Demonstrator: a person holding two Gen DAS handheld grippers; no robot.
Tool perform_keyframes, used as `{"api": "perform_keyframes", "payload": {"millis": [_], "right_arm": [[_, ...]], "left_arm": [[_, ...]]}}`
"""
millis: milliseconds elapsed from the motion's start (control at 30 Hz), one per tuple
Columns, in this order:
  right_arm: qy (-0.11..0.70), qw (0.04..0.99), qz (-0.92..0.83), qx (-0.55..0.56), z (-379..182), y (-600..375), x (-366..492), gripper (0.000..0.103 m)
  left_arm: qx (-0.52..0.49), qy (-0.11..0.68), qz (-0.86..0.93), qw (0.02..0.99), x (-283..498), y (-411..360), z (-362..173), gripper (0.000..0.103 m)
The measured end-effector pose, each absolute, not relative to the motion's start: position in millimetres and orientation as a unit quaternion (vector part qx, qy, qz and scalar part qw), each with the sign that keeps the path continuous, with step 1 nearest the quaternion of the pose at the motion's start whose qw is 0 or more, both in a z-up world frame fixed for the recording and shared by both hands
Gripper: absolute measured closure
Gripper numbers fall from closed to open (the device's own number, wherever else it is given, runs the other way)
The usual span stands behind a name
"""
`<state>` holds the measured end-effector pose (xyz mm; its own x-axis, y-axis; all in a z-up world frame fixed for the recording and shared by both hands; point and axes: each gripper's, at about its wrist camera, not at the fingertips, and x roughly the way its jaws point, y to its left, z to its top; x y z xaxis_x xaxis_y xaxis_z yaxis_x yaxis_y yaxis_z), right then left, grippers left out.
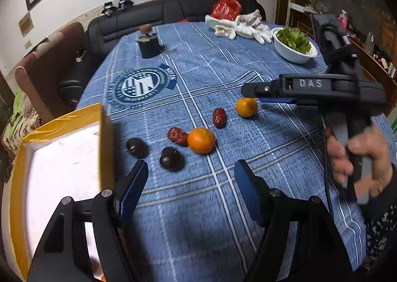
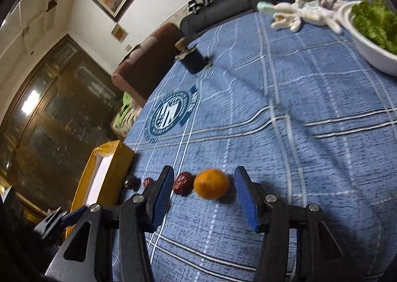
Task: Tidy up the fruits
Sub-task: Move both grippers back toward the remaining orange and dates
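Observation:
On the blue plaid tablecloth (image 1: 198, 207) lie two oranges (image 1: 201, 140) (image 1: 246, 107), two red dates (image 1: 219, 117) (image 1: 177, 136) and two dark chestnuts (image 1: 171, 158) (image 1: 136, 147). A yellow box with a white inside (image 1: 62, 162) stands at the left. My left gripper (image 1: 191, 182) is open and empty, low over the cloth just short of the fruit. My right gripper (image 2: 203, 195) is open; the far orange (image 2: 211, 184) lies between its fingertips, a date (image 2: 183, 183) beside it. The right gripper also shows in the left wrist view (image 1: 250, 93), just above that orange.
A white bowl of green lettuce (image 1: 294, 45) and pale gloves (image 1: 243, 27) sit at the far right of the table. A dark jar (image 1: 150, 45) stands at the far left. A black sofa (image 1: 173, 11) runs behind the table.

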<state>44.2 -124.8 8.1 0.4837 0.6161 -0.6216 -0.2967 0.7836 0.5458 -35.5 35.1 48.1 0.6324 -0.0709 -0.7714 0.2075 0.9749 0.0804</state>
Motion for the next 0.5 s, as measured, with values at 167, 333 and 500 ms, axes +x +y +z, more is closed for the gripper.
{"api": "perform_keyframes", "payload": {"millis": [167,333,500], "right_arm": [[0.432,0.854,0.249,0.144,5.4,-112.3,43.0,0.051],[0.449,0.854,0.233,0.12,-4.8,-104.1,44.6,0.056],[0.453,0.852,0.239,0.106,-4.7,-97.7,40.8,0.068]], "left_arm": [[0.088,0.426,-0.086,0.896,-17.9,26.2,41.1,0.031],[0.101,0.43,-0.09,0.892,-7.5,20.6,37.0,0.036],[0.123,0.439,-0.101,0.884,3.6,8.4,28.9,0.041]]}}
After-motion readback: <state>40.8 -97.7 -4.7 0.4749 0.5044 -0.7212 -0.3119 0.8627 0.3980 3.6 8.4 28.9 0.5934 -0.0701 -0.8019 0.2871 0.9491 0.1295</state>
